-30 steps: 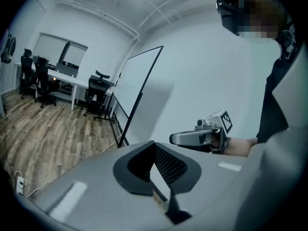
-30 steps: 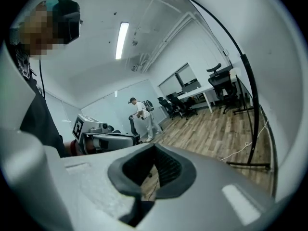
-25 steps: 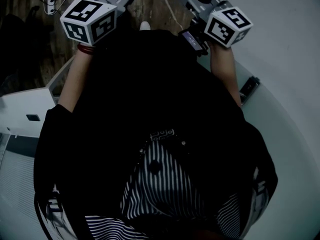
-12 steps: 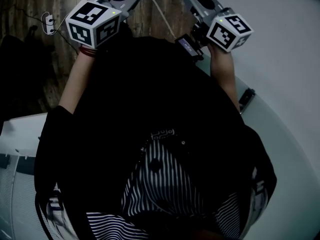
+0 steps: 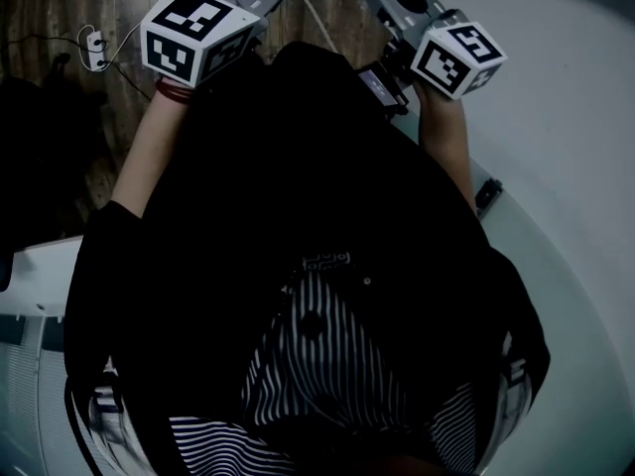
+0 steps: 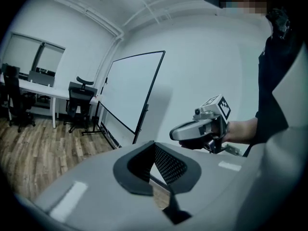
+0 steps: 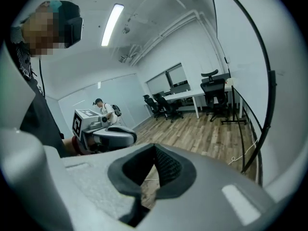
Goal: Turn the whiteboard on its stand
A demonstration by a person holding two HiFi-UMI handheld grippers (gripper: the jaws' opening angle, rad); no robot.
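Observation:
The whiteboard [image 6: 127, 93], a white panel in a thin black frame on a black stand, stands upright some way ahead in the left gripper view. In the right gripper view its black frame [image 7: 266, 88] arcs down the right side. My left gripper [image 6: 154, 146] is shut with nothing in it and is apart from the board. My right gripper [image 7: 154, 150] is also shut and empty. Each shows in the other's view: the right gripper [image 6: 179, 137] beside the board, the left gripper [image 7: 126, 137] at the left. In the head view both marker cubes [image 5: 198, 33] [image 5: 458, 58] are held out in front of my dark top.
White desks [image 6: 43, 86] and black office chairs [image 6: 77, 97] stand behind the whiteboard on a wood floor [image 6: 33, 153]. A person with a backpack [image 7: 107, 110] stands far off. A cable and power strip [image 5: 91, 50] lie on the floor at my left. A white wall [image 6: 207, 71] rises beyond.
Both gripper views have swung: the whiteboard now looks larger and more face-on from the left gripper, and its frame stands closer at the right gripper's right. Both grippers stay shut.

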